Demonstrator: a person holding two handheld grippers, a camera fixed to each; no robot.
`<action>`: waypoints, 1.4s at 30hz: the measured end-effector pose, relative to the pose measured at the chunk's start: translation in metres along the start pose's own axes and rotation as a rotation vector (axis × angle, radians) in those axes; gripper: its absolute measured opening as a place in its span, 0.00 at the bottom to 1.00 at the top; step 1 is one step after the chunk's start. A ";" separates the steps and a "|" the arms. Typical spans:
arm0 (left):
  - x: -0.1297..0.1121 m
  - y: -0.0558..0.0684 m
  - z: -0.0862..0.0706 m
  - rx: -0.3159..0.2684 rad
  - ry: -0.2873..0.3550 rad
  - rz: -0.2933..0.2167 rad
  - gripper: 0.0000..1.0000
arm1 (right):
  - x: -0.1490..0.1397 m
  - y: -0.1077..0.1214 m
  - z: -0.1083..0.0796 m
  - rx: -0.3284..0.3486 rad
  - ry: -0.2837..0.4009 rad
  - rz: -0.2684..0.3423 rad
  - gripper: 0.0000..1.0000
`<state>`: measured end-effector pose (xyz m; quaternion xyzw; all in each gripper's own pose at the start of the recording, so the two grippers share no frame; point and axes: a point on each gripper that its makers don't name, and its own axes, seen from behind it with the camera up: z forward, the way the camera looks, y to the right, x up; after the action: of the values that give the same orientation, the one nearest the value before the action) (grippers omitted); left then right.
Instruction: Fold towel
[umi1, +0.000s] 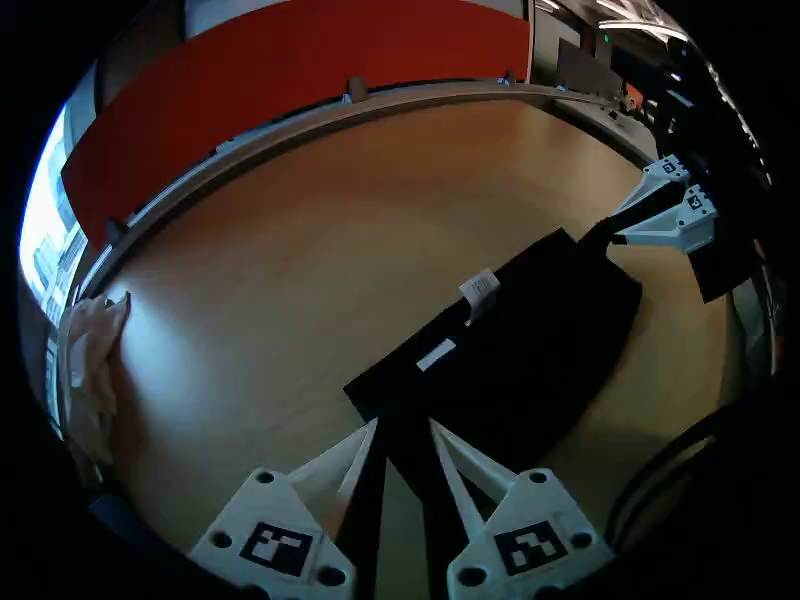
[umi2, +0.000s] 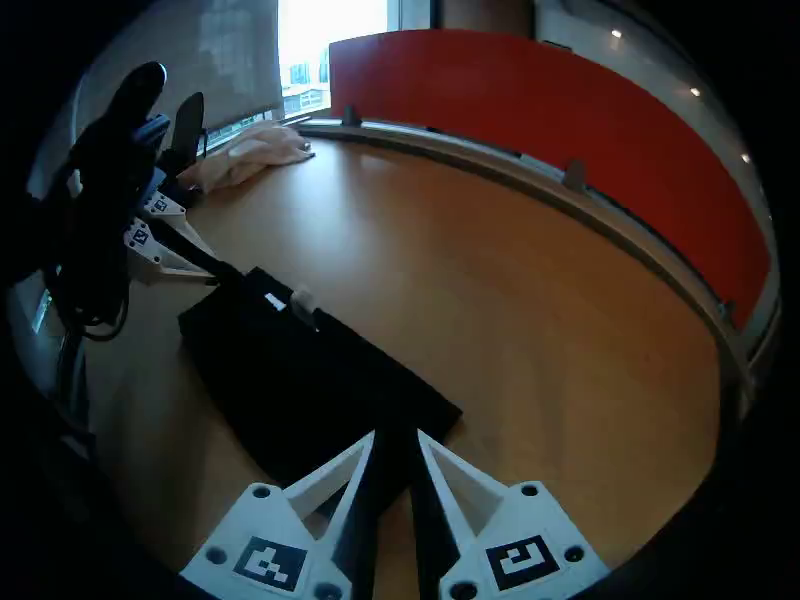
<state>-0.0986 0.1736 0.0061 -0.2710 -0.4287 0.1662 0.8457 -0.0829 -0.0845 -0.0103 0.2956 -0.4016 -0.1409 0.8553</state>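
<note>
A black towel (umi1: 530, 350) lies folded flat on the wooden table (umi1: 300, 270), with two white tags (umi1: 478, 287) on its upper side. My left gripper (umi1: 405, 428) is shut on the towel's near corner, and black cloth runs down between its white fingers. Farther off, the right gripper (umi1: 608, 228) pinches the opposite end of the towel. In the right gripper view the towel (umi2: 300, 380) stretches away from my right gripper (umi2: 397, 435), which is shut on its near corner. At the far corner is the left gripper (umi2: 222, 275), held by a hand in a dark sleeve.
A crumpled pale pink cloth (umi1: 95, 345) (umi2: 255, 150) lies at the table's far end by the window. A red partition (umi1: 300, 70) (umi2: 560, 110) runs along the back edge of the table. Bare wood spreads between the towel and the partition.
</note>
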 end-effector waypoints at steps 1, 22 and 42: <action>-0.001 -0.001 0.002 0.004 -0.002 0.003 0.28 | -0.001 0.001 0.002 -0.004 -0.001 0.000 0.18; -0.002 -0.025 0.022 0.098 -0.023 0.047 0.66 | -0.004 0.029 0.022 -0.091 -0.017 0.016 0.48; 0.010 -0.045 0.010 0.156 0.019 0.015 0.83 | 0.003 0.042 0.016 -0.126 0.012 0.036 0.93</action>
<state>-0.0989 0.1461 0.0449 -0.2089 -0.4042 0.2027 0.8671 -0.0930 -0.0596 0.0256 0.2346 -0.3922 -0.1485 0.8769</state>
